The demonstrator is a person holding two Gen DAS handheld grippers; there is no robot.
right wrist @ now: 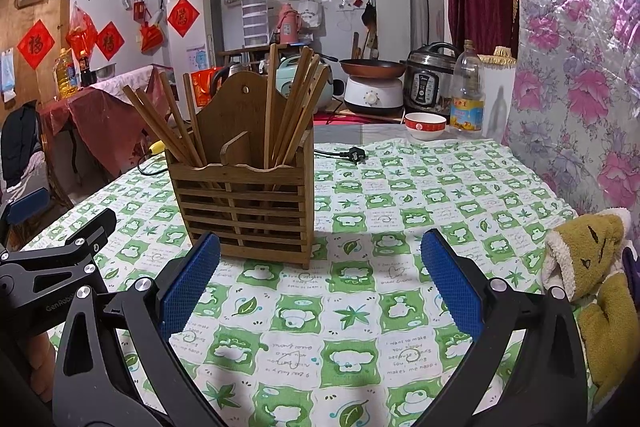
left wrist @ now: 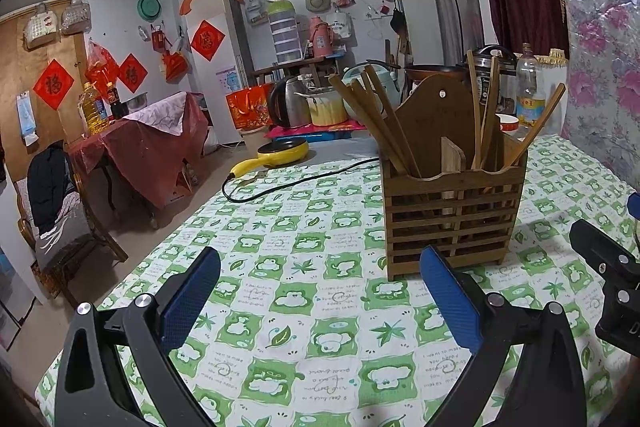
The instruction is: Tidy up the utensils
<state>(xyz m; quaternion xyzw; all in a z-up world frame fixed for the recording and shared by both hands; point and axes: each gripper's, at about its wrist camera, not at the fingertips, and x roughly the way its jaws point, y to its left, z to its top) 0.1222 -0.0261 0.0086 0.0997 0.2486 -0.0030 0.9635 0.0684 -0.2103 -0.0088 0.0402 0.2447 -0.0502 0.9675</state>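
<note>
A slatted wooden utensil holder point(left wrist: 452, 215) stands on the green-and-white tablecloth point(left wrist: 304, 259), with two compartments split by a wooden divider. Several wooden chopsticks point(left wrist: 372, 115) lean in its left compartment and several more point(left wrist: 486, 111) in its right. My left gripper point(left wrist: 320, 267) is open and empty, low over the cloth, just in front and left of the holder. In the right wrist view the holder point(right wrist: 244, 207) sits ahead to the left with chopsticks point(right wrist: 296, 107) in it. My right gripper point(right wrist: 320, 259) is open and empty in front of it.
A yellow pan point(left wrist: 280, 151) and a black power cord point(left wrist: 296, 181) lie at the table's far left, the plug point(right wrist: 356, 155) behind the holder. A red-rimmed bowl point(right wrist: 425, 125), an oil bottle point(right wrist: 467, 95) and cookers stand at the back. A plush toy point(right wrist: 592, 283) lies at the right edge.
</note>
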